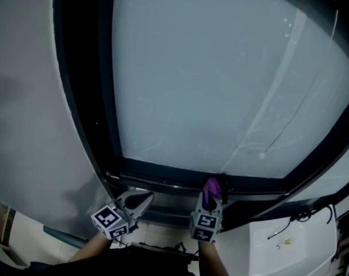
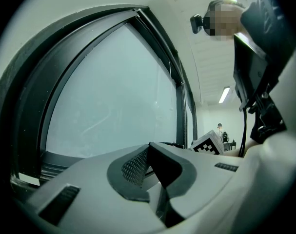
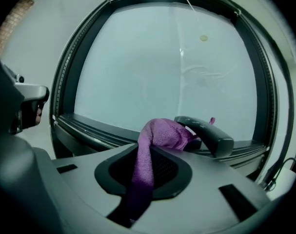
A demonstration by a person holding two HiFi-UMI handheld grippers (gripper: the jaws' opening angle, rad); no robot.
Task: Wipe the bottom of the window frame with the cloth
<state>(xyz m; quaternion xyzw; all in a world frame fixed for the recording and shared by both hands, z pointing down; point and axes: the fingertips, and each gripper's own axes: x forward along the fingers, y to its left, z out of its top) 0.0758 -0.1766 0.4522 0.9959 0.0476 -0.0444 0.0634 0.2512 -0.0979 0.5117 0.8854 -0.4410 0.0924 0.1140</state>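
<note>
The window's dark bottom frame [image 1: 163, 174] runs under frosted glass [image 1: 220, 79]. My right gripper [image 1: 211, 196] is shut on a purple cloth [image 1: 211, 187], whose bunched end rests at the bottom frame near its middle. In the right gripper view the cloth [image 3: 162, 133] hangs down between the jaws of the right gripper [image 3: 156, 144] and touches a grey window handle [image 3: 208, 133] on the frame [image 3: 89, 126]. My left gripper [image 1: 143, 199] hovers left of it, just below the frame, jaws together and holding nothing. The left gripper [image 2: 148, 147] points towards the glass.
A grey wall [image 1: 30, 125] lies left of the dark side frame [image 1: 82, 96]. A white unit [image 1: 283, 243] with a black cable [image 1: 303, 216] stands at lower right. Far off in the left gripper view stands a person [image 2: 219, 127].
</note>
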